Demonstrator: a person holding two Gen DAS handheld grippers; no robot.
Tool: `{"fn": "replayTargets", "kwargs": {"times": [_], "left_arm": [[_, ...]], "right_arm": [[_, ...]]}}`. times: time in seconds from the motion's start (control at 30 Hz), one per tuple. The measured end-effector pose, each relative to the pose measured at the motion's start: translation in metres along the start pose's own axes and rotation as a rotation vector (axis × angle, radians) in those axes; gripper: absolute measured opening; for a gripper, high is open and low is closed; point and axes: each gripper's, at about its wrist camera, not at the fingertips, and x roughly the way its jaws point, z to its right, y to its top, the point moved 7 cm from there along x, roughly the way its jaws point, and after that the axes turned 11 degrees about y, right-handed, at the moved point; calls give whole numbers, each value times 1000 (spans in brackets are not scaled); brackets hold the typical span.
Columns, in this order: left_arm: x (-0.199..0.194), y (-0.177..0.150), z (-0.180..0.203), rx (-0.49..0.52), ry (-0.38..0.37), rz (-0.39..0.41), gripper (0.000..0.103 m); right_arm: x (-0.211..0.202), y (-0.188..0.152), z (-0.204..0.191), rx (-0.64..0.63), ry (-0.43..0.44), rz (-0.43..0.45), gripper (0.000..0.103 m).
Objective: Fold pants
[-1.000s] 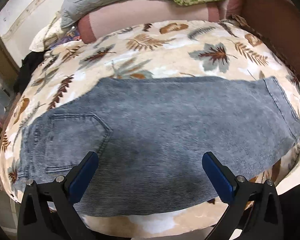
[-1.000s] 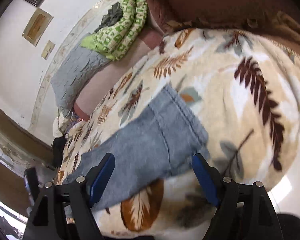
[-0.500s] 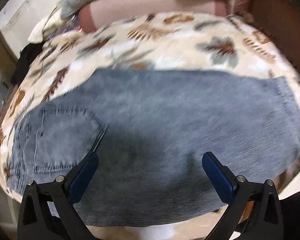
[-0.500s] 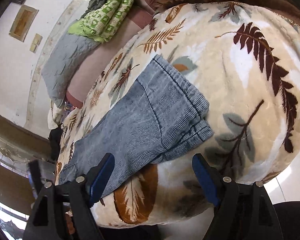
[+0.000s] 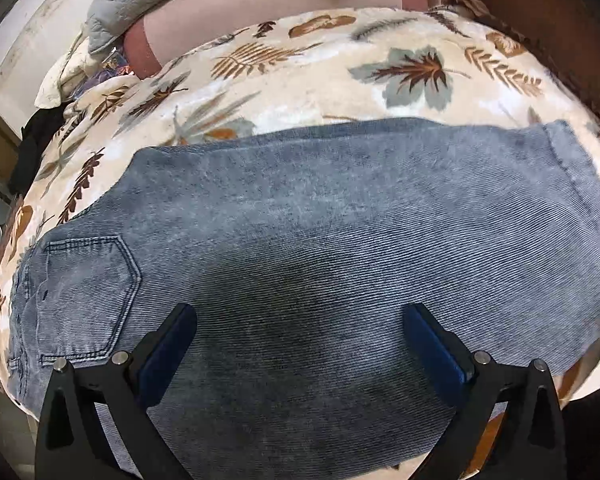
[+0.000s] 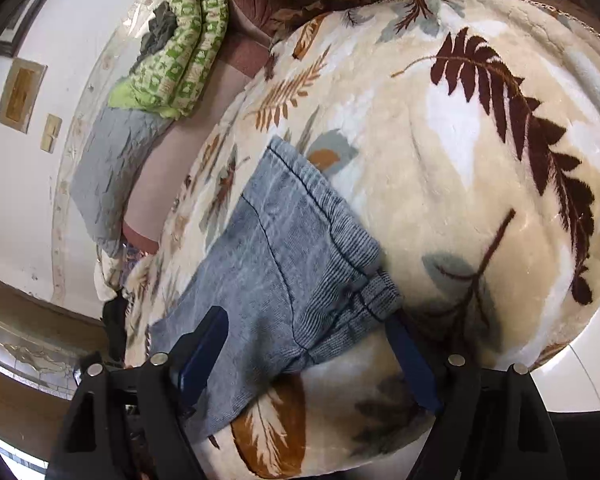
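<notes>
Pants (image 5: 320,248) of grey-blue denim lie flat along the near edge of the leaf-print blanket (image 5: 340,80), already doubled leg on leg, waistband toward the blanket's left end and hems (image 6: 364,304) toward its right. We hold the left gripper (image 5: 300,344) spread wide above the thigh, beside the back pocket (image 5: 92,300), and the right gripper (image 6: 308,356) spread wide over the hems, pinching nothing. We judge the cloth soft but fairly heavy, limp enough to sag yet grippy on the plush. We would take both stacked hems together at the near edge, so that neither layer slips.
</notes>
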Motion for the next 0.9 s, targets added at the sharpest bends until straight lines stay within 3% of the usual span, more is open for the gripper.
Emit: {"fn": "replayTargets", "kwargs": {"times": [0.4,0.9], "left_arm": [[-62,19,-9,-30,-1,184,103],[-76,23,-11,-47,-7,214,103]], "right_arm": [[-1,3,-11,-33,31,21,84],[7,1,-6,-27,-4,-5,84]]}}
